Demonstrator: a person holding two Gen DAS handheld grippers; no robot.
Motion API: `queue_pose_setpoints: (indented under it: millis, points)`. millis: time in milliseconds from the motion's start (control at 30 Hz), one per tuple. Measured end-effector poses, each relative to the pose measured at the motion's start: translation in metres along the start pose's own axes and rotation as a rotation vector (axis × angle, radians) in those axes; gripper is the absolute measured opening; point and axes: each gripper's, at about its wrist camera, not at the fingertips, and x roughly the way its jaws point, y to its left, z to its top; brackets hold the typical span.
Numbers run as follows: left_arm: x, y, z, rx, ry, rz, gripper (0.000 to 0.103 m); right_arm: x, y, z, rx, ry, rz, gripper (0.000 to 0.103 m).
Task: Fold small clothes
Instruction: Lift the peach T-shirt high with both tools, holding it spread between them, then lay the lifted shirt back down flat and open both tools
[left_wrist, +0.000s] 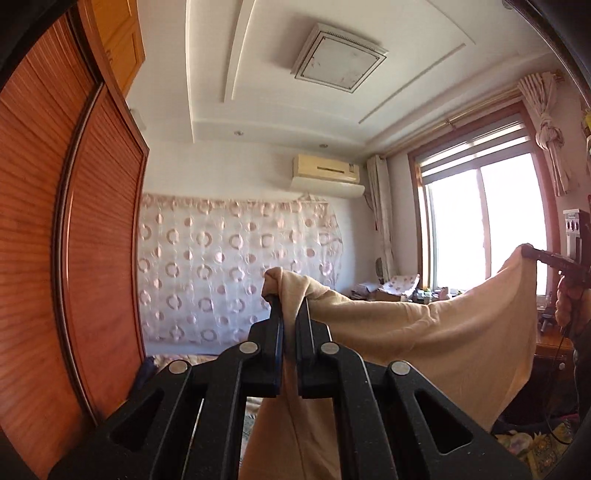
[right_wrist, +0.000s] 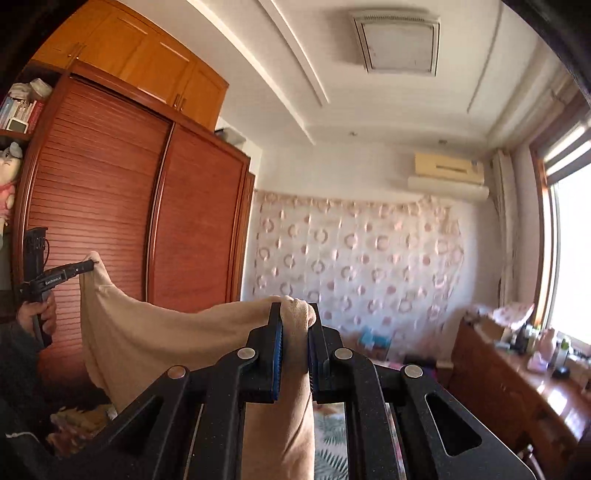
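A beige garment (left_wrist: 436, 332) hangs in the air, stretched between both grippers. My left gripper (left_wrist: 290, 299) is shut on one top corner, with cloth bunched above the fingertips and hanging down between them. My right gripper (right_wrist: 295, 308) is shut on the other top corner. In the left wrist view the right gripper (left_wrist: 532, 253) pinches the far corner at the right. In the right wrist view the left gripper (right_wrist: 86, 265) pinches the far corner of the garment (right_wrist: 155, 332) at the left. The top edge sags between them.
A red-brown wardrobe (right_wrist: 122, 229) stands on the left. A patterned curtain (left_wrist: 236, 269) covers the far wall under an air conditioner (left_wrist: 325, 173). A bright window (left_wrist: 480, 229) and a cluttered wooden sideboard (right_wrist: 517, 376) are on the right. A patterned bedspread (right_wrist: 332, 439) lies below.
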Motion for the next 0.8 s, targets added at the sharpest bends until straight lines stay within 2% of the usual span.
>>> queue_pose_setpoints:
  millis: [100, 200, 400, 500, 700, 800]
  points:
    - [0.008, 0.006, 0.009, 0.012, -0.012, 0.023, 0.006, 0.010, 0.000, 0.012, -0.018, -0.016, -0.020, 0.011]
    - [0.022, 0.012, 0.004, 0.020, 0.006, 0.042, 0.006, 0.032, 0.000, 0.004, -0.033, 0.000, -0.048, 0.011]
    - [0.085, 0.020, -0.041, 0.030, 0.116, 0.086, 0.006, 0.111, 0.009, -0.029, -0.022, 0.135, -0.078, 0.011]
    - [0.140, 0.032, -0.083, 0.032, 0.205, 0.116, 0.006, 0.167, 0.004, -0.048, -0.015, 0.228, -0.092, 0.011]
    - [0.258, 0.055, -0.193, 0.030, 0.387, 0.161, 0.006, 0.290, -0.011, -0.130, 0.039, 0.430, -0.117, 0.011]
    - [0.297, 0.059, -0.229, 0.025, 0.456, 0.169, 0.006, 0.343, -0.010, -0.163, 0.041, 0.523, -0.119, 0.011]
